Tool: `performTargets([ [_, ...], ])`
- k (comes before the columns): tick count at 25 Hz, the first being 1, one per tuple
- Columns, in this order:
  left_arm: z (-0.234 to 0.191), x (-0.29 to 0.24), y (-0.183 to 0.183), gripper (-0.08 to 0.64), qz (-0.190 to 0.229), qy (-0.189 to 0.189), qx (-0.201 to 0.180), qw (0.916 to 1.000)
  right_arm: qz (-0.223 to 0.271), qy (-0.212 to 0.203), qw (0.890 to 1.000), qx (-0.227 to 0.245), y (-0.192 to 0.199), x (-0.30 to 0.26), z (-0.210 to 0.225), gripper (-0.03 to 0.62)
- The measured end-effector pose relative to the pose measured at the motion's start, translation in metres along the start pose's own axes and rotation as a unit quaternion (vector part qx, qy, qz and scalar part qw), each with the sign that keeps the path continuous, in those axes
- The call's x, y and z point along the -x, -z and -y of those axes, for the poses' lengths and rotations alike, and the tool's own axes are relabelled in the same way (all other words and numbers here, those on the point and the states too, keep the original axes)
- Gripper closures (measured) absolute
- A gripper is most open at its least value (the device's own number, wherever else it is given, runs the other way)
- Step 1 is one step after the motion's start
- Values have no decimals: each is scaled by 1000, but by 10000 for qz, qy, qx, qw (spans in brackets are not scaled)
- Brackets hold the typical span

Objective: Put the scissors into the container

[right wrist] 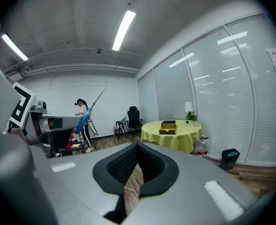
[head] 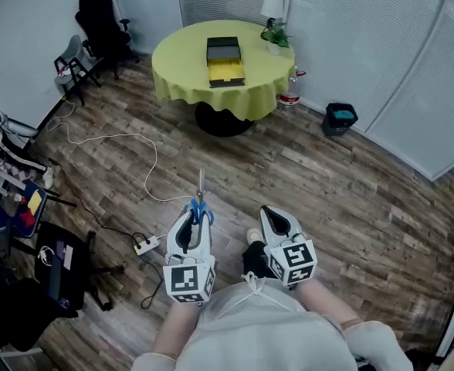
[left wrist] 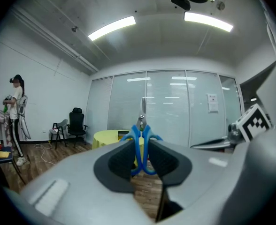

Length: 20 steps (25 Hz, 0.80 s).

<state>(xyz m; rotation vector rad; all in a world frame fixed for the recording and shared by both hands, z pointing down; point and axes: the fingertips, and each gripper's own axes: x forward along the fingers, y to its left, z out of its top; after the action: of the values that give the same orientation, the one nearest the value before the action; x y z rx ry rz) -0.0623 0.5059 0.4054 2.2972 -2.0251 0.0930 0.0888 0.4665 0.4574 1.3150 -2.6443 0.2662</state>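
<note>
Between the jaws of the left gripper, at the low centre of the head view, stands the one pair of scissors. The jaws are closed on its blue handles, and the metal blades stick out past the tips toward 12 o'clock, over the wooden floor. Just beside it at 3 o'clock is the right gripper. Its own view shows its dark pads brought together at the tips with nothing between them.

Well apart from both grippers, at 12 o'clock, stands one round table under a yellow-green cloth. The single container rests near the middle of it. It is a dark box with a yellow part toward the near side, and whether anything lies inside cannot be told from here. The scissors are thus nowhere near the container, with open floor between them.

At 2 o'clock on the tabletop are one white lamp and one small green plant. One bottle stands on the floor by the table's 4 o'clock edge. Beyond it at 3 o'clock sits one small black bin with something teal at its top.

At 10 o'clock from the table are two chairs, a black office chair and a smaller grey one. A white cable runs across the floor to a power strip at 9 o'clock of the left gripper.
</note>
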Motion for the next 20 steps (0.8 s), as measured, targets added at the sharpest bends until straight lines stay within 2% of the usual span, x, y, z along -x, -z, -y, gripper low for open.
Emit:
performTargets([
  [6,-8,-64,-17,465,7,-173,-135,9998,125,-206,9997,-69,-27,-61,43,592],
  [16,-5,-214,-41,465,67,-531,-99,9985,30,-371,9993,-86,-70,-169,172,592],
  [20,1,-268,-37,466,-5,-485,58,9988,-11,-489,9988,-27,-79,-202,209,592],
])
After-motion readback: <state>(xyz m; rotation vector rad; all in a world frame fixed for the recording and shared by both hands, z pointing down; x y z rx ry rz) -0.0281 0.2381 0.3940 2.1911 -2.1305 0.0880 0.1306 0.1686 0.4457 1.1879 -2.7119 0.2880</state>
